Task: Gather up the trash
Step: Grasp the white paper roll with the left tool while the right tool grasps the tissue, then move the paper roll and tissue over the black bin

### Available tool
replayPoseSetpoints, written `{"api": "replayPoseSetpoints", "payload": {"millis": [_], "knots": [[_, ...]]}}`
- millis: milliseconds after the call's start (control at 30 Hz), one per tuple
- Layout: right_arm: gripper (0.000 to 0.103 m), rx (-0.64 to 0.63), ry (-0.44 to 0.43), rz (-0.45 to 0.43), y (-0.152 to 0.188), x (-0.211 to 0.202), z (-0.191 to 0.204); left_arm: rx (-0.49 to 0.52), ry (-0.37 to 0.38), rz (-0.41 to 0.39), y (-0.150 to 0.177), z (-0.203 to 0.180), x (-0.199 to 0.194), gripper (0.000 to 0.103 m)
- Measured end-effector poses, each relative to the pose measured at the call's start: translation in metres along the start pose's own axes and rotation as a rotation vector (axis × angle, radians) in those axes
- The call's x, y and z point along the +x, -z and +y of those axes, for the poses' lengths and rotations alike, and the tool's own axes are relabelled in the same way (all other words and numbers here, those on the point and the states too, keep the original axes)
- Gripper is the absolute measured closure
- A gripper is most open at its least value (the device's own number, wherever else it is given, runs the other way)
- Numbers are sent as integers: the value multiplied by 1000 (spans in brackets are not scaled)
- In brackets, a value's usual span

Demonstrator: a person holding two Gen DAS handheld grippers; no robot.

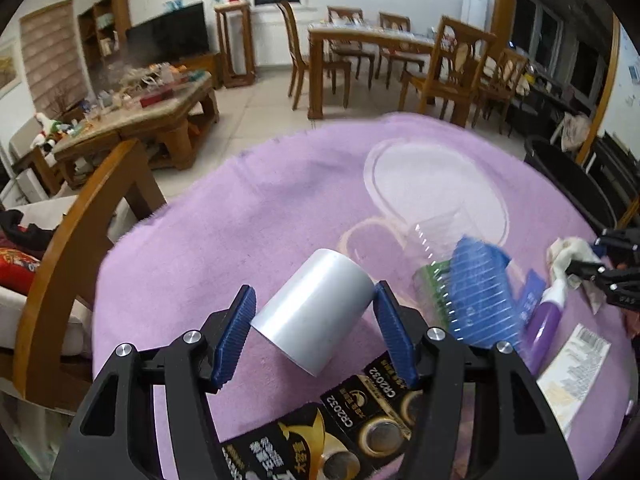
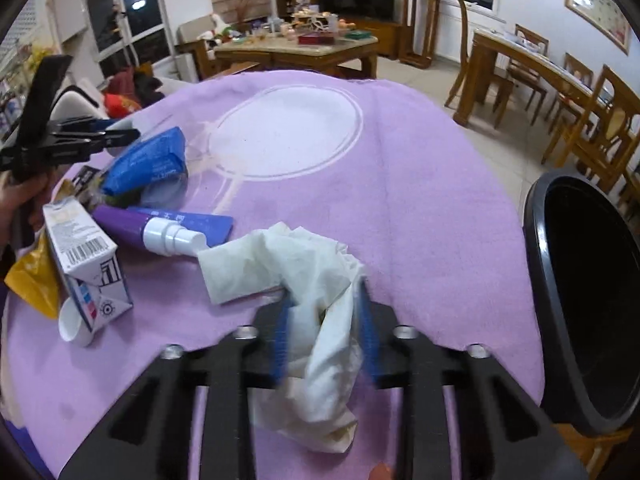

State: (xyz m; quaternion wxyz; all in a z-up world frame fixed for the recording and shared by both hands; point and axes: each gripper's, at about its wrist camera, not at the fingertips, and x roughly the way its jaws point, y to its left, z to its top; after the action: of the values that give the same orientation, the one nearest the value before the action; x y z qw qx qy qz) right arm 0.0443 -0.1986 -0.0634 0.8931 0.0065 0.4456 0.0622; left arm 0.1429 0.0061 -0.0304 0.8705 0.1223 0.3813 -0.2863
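1. In the lower middle of the right wrist view, the right gripper (image 2: pixel 324 344) pinches a crumpled white tissue (image 2: pixel 292 272) between its blue pads.
2. In the left wrist view, the left gripper (image 1: pixel 314 312) stands spread around a tilted silver cylinder (image 1: pixel 316 308); only the right pad touches it.
3. A battery pack (image 1: pixel 360 420) lies below it; a milk carton (image 2: pixel 84 264) and purple tube (image 2: pixel 156 228) lie at left.
4. The worktop (image 2: pixel 420 200) wears a purple cloth.
5. A black bin (image 2: pixel 580 300), dark inside, stands at right; dining chairs behind.
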Motion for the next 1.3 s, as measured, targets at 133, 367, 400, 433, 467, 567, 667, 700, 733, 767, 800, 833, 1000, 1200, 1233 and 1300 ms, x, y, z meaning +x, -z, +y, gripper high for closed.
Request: {"api": "replayPoseSetpoints", "payload": {"millis": [133,367,400,433,467,567,667,700,733,767,800,833,1000,1200,1233,1300], "knots": [[89,38,-60,-67,-2,-16,-6,-33,-4,-103,-10,-7,-36,43],[89,76,-143,-225,-9,-70,-21,9,67,-240,-35,-80,-80,43],[89,83,-149,-248,-9,-79,-26,22,77,-250,-38,-91,-82,43],[89,89,-153,-264,-8,-88,-30,37,88,-263,-41,-106,-83,43],[89,98,-156,-283,-7,-97,-35,56,102,-276,-45,-123,-84,43],[89,128,-163,-336,-2,-124,-56,101,132,-304,-56,-162,-82,43],[89,171,-150,-382,7,-150,-86,144,162,-314,-63,-199,-75,43],[89,185,-140,-394,11,-157,-96,156,177,-316,-66,-211,-72,43],[89,196,-133,-403,13,-163,-104,163,190,-315,-68,-220,-68,43],[89,212,-125,-414,18,-169,-114,170,205,-314,-72,-230,-65,43],[89,233,-109,-426,23,-175,-127,177,215,-313,-74,-237,-61,43],[89,244,-101,-432,28,-179,-134,187,228,-314,-78,-247,-57,43],[89,322,-51,-452,49,-194,-184,236,277,-303,-86,-287,-41,43],[89,407,-13,-451,77,-192,-233,260,325,-273,-93,-323,-14,43],[89,424,-7,-447,83,-190,-243,261,331,-264,-94,-330,-9,43],[89,464,3,-435,92,-184,-261,260,344,-243,-94,-338,3,43]]}}
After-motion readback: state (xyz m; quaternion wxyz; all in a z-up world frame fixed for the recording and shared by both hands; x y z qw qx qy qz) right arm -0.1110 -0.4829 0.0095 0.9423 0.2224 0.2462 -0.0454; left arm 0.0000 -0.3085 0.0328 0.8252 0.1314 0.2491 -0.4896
